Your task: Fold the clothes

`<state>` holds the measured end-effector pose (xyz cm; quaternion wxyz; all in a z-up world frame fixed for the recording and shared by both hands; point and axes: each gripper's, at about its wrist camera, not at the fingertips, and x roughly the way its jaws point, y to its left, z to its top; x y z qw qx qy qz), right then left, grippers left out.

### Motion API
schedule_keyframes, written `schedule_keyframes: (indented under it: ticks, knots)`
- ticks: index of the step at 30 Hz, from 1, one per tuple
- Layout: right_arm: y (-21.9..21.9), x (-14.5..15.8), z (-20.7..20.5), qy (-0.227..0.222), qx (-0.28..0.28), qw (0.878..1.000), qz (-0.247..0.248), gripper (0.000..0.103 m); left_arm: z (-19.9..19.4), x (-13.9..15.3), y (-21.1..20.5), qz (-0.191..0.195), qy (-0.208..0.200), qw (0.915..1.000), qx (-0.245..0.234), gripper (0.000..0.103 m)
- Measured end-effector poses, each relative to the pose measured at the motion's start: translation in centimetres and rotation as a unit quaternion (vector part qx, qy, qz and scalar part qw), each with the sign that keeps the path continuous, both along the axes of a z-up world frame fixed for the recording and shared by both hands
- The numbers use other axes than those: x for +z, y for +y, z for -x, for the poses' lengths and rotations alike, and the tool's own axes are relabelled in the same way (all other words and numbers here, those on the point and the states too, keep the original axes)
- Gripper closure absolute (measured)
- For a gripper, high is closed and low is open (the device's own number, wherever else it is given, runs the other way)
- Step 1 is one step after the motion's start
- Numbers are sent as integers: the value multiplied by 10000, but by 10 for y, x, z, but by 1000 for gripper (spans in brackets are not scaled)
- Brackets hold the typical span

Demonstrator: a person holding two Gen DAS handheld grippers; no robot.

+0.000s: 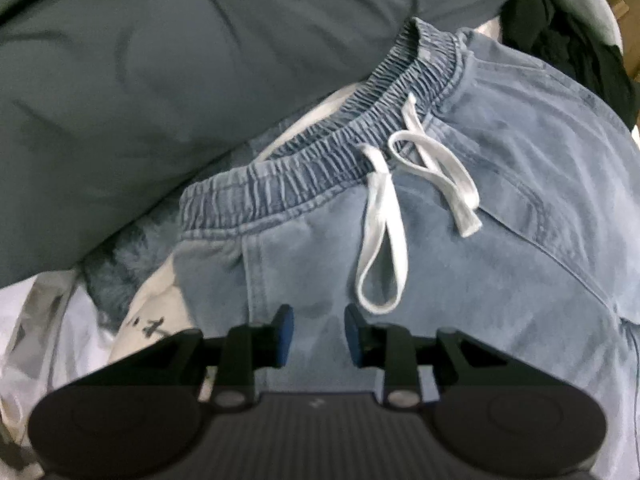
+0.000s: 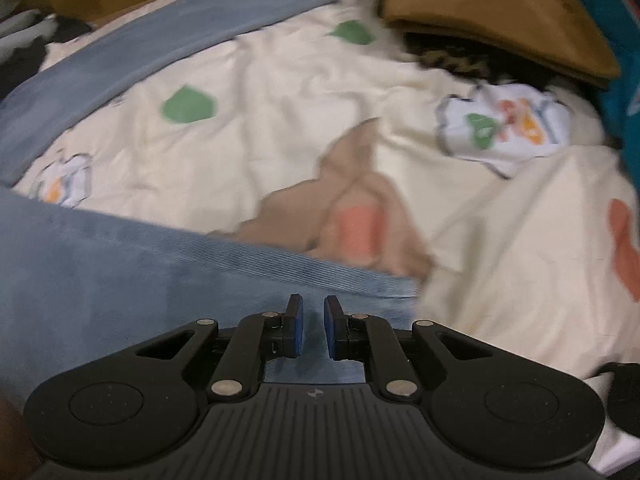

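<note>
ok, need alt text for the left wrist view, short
Light blue denim trousers fill the frame, their elastic waistband and loose white drawstring in the middle. The left claw hangs over the denim below the drawstring, jaws apart with nothing between them. A dark teal quilt lies behind the waistband.

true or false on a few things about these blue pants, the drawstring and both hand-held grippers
1. The blue pants have an elastic waistband. True.
2. The drawstring is black. False: it is white.
3. The left hand-held gripper clamps the drawstring. False: its jaws stand apart over bare denim, below the drawstring loop.
4. The right hand-held gripper is over a pant-leg hem. True.
5. The bedsheet is plain grey. False: it is cream with coloured prints.
</note>
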<state>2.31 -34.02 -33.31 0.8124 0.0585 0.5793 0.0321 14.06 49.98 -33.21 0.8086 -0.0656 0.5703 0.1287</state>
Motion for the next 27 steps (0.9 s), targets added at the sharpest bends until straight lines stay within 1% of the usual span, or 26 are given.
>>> schedule_keyframes:
  ticks: [2,3,4,7,10,11,14,16,18,19,21,22,23,27]
  knots:
    - [9,-2,2,35,166,9998,-40,89,-8,-6,3,-16,22,9999,117,74]
    - [13,-3,3,66,230,9997,-40,89,-11,-10,7,-38,37,9998,214,76]
    - [16,-4,4,107,277,9996,-26,89,-14,-13,11,-76,56,9994,330,80]
    - [21,-9,5,244,373,9990,-23,89,-21,-20,26,-107,38,9976,683,83]
    - [26,-11,7,299,500,9983,-38,89,-27,-26,39,-168,25,9957,913,99]
    - [27,-12,7,310,555,9980,-36,89,-30,-27,44,-146,21,9952,972,100]
    - [31,-15,8,388,701,9968,-1,89,-30,-32,56,15,-46,9931,1170,100]
    - [33,-19,8,455,758,9961,60,89,-29,-32,57,36,-56,9923,1233,100]
    - [33,-22,8,453,744,9961,132,83,-28,-28,54,-3,-6,9922,1243,100]
    - [34,-22,9,430,730,9962,182,81,-27,-25,51,-23,31,9927,1202,98]
    - [35,-23,10,359,693,9965,310,70,-24,-17,45,-61,81,9939,1100,89]
    - [35,-23,10,316,677,9966,361,68,-22,-12,40,-75,47,9950,995,80]
    - [34,-24,11,272,668,9967,380,66,-20,-6,37,-85,6,9960,891,76]
    - [31,-26,14,178,633,9971,393,62,-18,12,14,-52,-169,9989,433,76]
